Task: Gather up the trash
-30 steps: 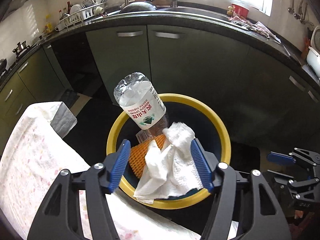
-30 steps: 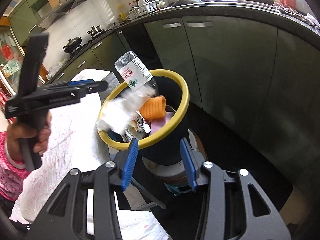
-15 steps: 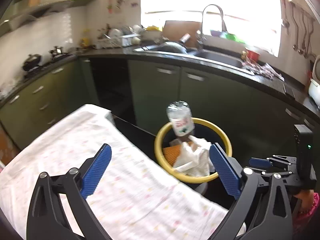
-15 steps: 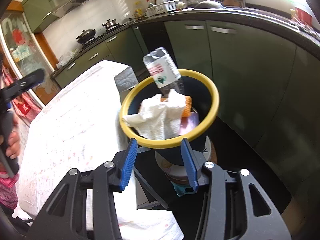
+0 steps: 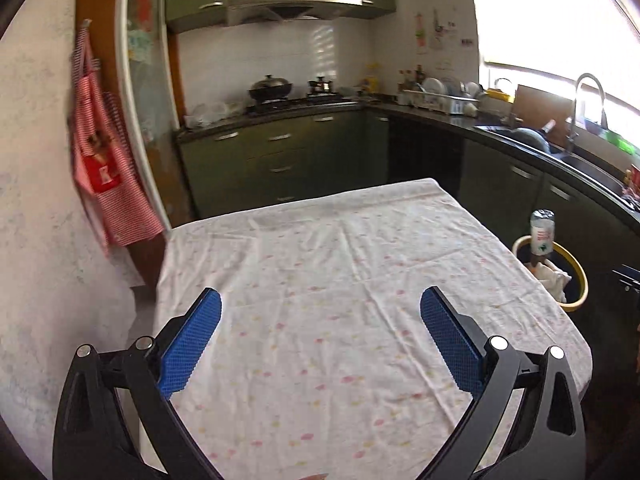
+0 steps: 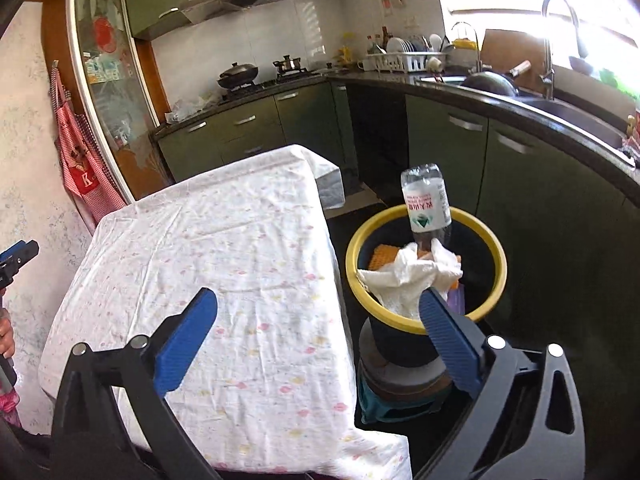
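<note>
The table (image 5: 360, 300) under its flowered cloth is bare from edge to edge, and the yellow-rimmed bin (image 6: 426, 272) just off its right edge now has the crumpled white tissue (image 6: 408, 276) draped over its near rim, where a second ago the left gripper (image 5: 320, 336) held it above. Beside it stands the upended bottle (image 6: 426, 204), so collecting looks finished. The left gripper is released wide and empty over the cloth; the right gripper (image 6: 318, 332) is opening, nothing between its jaws.

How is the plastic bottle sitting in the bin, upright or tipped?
Roughly upright, inverted: the plastic bottle stands neck-down among the trash, its base above the bin rim.
</note>
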`<control>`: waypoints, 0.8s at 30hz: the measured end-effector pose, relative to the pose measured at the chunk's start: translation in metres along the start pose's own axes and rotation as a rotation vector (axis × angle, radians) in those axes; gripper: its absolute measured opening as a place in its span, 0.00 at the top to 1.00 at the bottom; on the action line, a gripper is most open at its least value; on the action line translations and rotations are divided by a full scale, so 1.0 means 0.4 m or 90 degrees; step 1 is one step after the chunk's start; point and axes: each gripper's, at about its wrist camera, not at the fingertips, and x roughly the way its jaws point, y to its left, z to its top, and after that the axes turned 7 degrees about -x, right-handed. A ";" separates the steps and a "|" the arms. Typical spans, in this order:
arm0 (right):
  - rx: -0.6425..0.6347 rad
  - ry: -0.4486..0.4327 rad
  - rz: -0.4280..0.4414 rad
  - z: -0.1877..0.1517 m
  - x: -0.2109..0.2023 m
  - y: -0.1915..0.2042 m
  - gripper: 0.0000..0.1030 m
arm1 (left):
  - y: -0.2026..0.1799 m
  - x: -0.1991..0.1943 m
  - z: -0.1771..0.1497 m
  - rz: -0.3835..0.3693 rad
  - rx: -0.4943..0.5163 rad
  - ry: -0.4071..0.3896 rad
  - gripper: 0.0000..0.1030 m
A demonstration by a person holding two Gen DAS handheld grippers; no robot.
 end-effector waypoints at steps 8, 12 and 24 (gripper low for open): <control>-0.076 -0.050 -0.049 0.019 -0.104 0.099 0.07 | 0.108 -0.135 -0.037 0.048 -0.062 -0.053 0.05; -0.091 -0.059 -0.060 0.011 -0.117 0.119 0.07 | 0.104 -0.186 -0.040 0.043 -0.069 -0.074 0.05; -0.081 -0.056 -0.053 0.004 -0.104 0.106 0.07 | 0.082 -0.213 -0.056 0.047 -0.074 -0.076 0.05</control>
